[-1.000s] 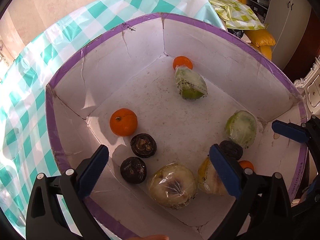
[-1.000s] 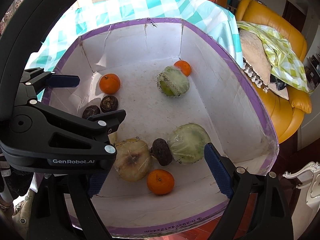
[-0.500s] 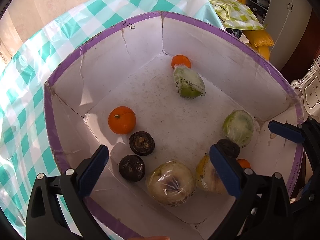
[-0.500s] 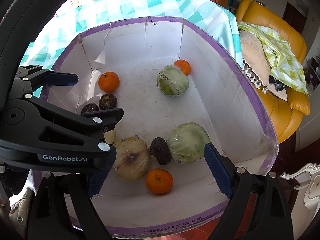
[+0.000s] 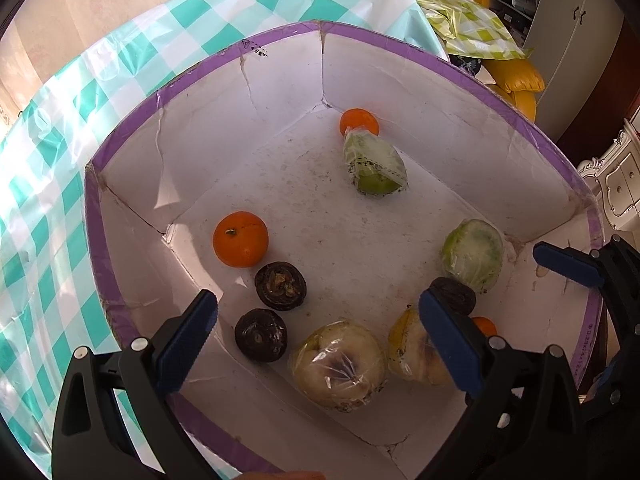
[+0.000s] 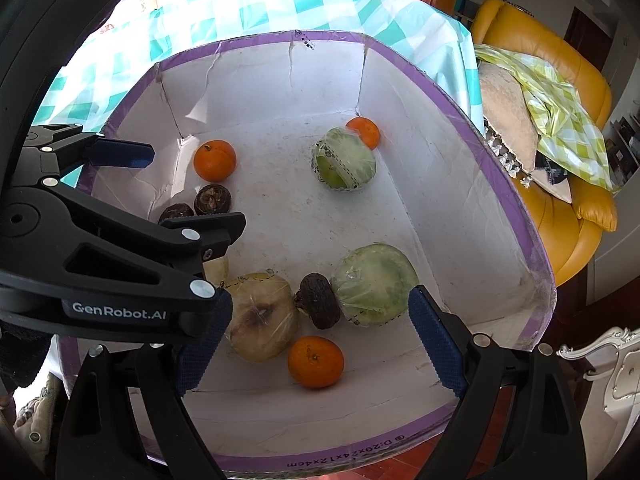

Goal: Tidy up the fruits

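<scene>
Left black two-finger gripper with blue ribbed pads (image 5: 318, 336): jaws spread wide, nothing between them, tilted downward; 2 blue pads face each other. In the right wrist view it crosses the left of the frame, "GenRobot.AI" printed on its body.

Right black two-finger gripper with blue ribbed pads (image 6: 320, 344): jaws spread wide, nothing gripped, angled downward, just beside the left one.
</scene>
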`<action>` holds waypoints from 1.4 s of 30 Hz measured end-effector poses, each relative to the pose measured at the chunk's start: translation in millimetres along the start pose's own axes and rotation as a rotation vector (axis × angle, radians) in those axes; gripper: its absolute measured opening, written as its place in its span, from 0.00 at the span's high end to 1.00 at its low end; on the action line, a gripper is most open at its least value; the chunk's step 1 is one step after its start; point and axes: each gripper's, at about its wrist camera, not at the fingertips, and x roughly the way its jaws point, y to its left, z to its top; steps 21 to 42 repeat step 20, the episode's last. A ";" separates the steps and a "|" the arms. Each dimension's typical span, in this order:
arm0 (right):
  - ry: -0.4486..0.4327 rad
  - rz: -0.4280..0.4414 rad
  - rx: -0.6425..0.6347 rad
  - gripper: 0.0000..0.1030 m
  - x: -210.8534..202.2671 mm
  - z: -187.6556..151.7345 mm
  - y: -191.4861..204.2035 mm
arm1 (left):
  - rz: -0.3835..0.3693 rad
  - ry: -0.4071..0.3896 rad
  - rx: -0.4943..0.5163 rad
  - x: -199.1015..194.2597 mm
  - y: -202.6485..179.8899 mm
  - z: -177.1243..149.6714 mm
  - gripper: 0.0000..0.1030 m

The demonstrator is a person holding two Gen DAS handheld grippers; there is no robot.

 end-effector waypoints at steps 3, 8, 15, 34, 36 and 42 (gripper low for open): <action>0.003 -0.004 -0.002 0.16 0.8 -0.2 0.7 | -0.002 0.009 0.007 1.2 -0.5 0.8 0.02; 0.005 -0.012 -0.004 0.16 0.9 -0.7 1.4 | -0.013 -0.014 0.022 -0.3 -0.5 0.0 0.02; 0.033 -0.053 -0.017 0.16 4.2 -1.4 5.4 | 0.029 -0.069 0.023 -11.6 0.8 -2.4 0.02; 0.042 -0.076 0.008 0.16 3.9 0.8 6.1 | 0.067 -0.214 0.063 -56.6 6.6 -14.9 0.02; 0.042 -0.076 0.008 0.16 3.9 0.8 6.1 | 0.067 -0.214 0.063 -56.6 6.6 -14.9 0.02; 0.042 -0.076 0.008 0.16 3.9 0.8 6.1 | 0.067 -0.214 0.063 -56.6 6.6 -14.9 0.02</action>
